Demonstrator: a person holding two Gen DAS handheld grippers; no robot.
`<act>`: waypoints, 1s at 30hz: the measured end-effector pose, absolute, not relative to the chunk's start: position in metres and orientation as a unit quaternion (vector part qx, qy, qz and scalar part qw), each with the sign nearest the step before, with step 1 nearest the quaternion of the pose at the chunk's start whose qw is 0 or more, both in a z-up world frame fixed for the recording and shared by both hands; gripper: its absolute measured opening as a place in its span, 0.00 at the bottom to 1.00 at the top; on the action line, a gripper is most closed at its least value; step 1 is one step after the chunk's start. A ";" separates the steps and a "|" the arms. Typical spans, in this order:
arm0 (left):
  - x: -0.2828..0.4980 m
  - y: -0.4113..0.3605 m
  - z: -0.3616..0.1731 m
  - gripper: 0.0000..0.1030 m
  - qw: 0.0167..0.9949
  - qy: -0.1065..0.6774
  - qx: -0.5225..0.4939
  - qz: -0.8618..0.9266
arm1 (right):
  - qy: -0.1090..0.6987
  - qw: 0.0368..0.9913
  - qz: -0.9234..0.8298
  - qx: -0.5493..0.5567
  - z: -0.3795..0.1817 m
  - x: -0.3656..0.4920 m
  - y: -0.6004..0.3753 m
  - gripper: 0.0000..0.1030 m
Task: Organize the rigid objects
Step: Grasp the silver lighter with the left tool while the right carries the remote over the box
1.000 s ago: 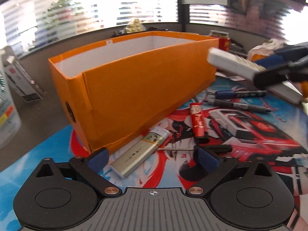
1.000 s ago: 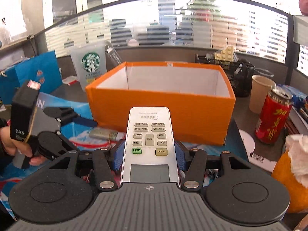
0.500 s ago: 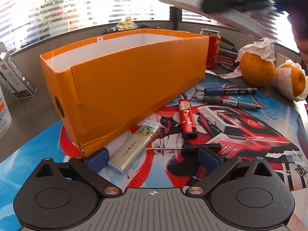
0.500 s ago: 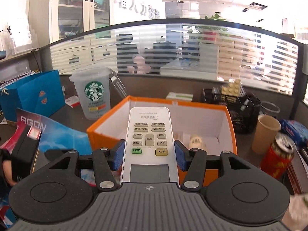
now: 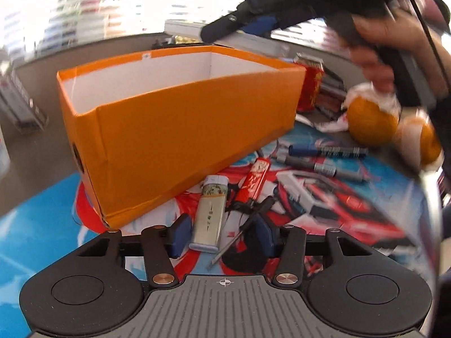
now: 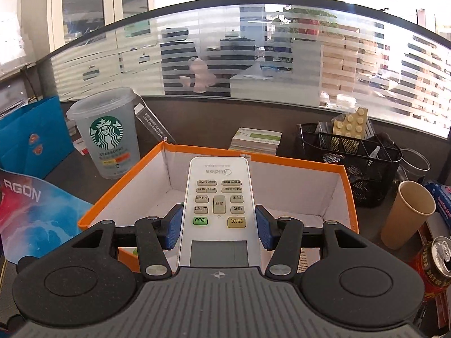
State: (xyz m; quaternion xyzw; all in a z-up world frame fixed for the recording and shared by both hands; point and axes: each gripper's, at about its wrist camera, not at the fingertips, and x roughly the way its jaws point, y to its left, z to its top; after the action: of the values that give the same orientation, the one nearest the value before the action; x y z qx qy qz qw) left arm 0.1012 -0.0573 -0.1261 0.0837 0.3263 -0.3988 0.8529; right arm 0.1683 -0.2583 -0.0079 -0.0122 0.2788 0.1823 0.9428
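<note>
Two grippers: right (image 6: 219, 226) holds remote (image 6: 217, 205) over box (image 6: 348, 188); left (image 5: 222, 238) jaws closing round lighter (image 5: 210, 219).

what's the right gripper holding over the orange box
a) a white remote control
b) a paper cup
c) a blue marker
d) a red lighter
a: in the right wrist view the right gripper has its blue pads against the sides of the white remote control, which sticks out over the open orange box.

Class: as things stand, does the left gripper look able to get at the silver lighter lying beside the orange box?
Probably yes: the silver lighter already lies between the closing jaws of the left gripper, nothing covering it, though a thin screwdriver shares the gap.
</note>
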 end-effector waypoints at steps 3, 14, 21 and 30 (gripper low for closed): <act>0.104 -0.058 -0.125 0.47 0.856 0.330 0.086 -0.389 | 0.277 0.943 0.185 -0.010 -0.008 0.167 -0.258 0.49; 0.121 -0.057 -0.127 0.45 0.870 0.339 0.050 -0.355 | 0.275 0.944 0.181 -0.009 -0.007 0.166 -0.263 0.49; 0.109 -0.073 -0.127 0.43 0.876 0.322 0.119 -0.340 | 0.303 0.939 0.163 -0.018 -0.015 0.187 -0.265 0.49; 0.107 -0.085 -0.127 0.43 0.872 0.322 0.138 -0.343 | 0.362 0.918 0.154 -0.048 -0.035 0.230 -0.252 0.49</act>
State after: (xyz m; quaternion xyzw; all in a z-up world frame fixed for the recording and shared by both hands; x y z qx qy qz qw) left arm 0.1066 -0.0854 -0.1271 0.1375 0.3224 -0.3429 0.8715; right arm 0.2298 -0.2523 -0.0346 -0.0478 0.3619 0.1540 0.9181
